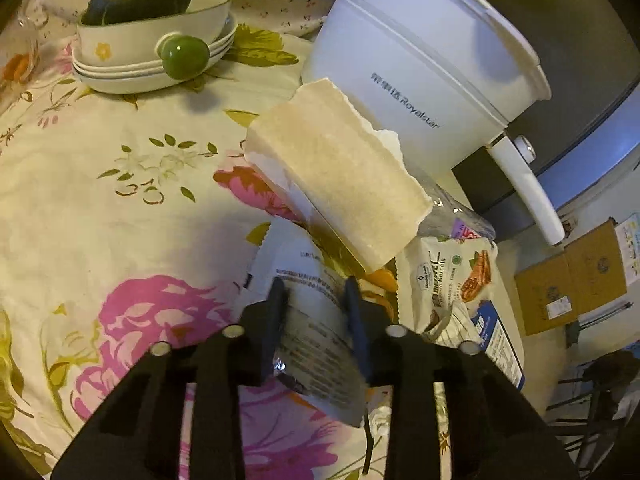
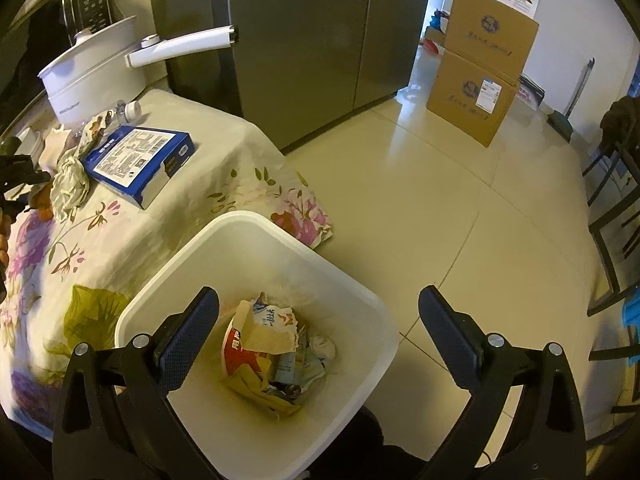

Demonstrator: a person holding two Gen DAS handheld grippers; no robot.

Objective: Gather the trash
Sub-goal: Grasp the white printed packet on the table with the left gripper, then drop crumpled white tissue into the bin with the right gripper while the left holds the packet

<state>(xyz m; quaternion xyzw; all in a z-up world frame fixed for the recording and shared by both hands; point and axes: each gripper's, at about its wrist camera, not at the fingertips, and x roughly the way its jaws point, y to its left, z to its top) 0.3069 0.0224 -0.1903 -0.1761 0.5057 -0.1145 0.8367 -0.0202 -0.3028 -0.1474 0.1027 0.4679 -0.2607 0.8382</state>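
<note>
My left gripper (image 1: 316, 292) is shut on a crinkled printed wrapper (image 1: 320, 344), held over the floral tablecloth (image 1: 100, 208). A torn beige paper bag (image 1: 340, 176) lies just beyond it, with a pecan snack packet (image 1: 456, 280) and a blue box (image 1: 496, 344) to the right. My right gripper (image 2: 320, 316) is open and empty above a white trash bin (image 2: 352, 280) beside the table. The bin holds crumpled wrappers and a red cup (image 2: 244, 356). The blue box (image 2: 140, 156) and crumpled wrappers (image 2: 72, 176) also show on the table in the right wrist view.
A white electric pot (image 1: 420, 72) with a long handle stands at the back right of the table. Stacked bowls (image 1: 152, 48) with a dark squash sit at the back left. A grey fridge (image 2: 300, 40), cardboard boxes (image 2: 480, 68) and chairs (image 2: 616, 200) stand on the tiled floor.
</note>
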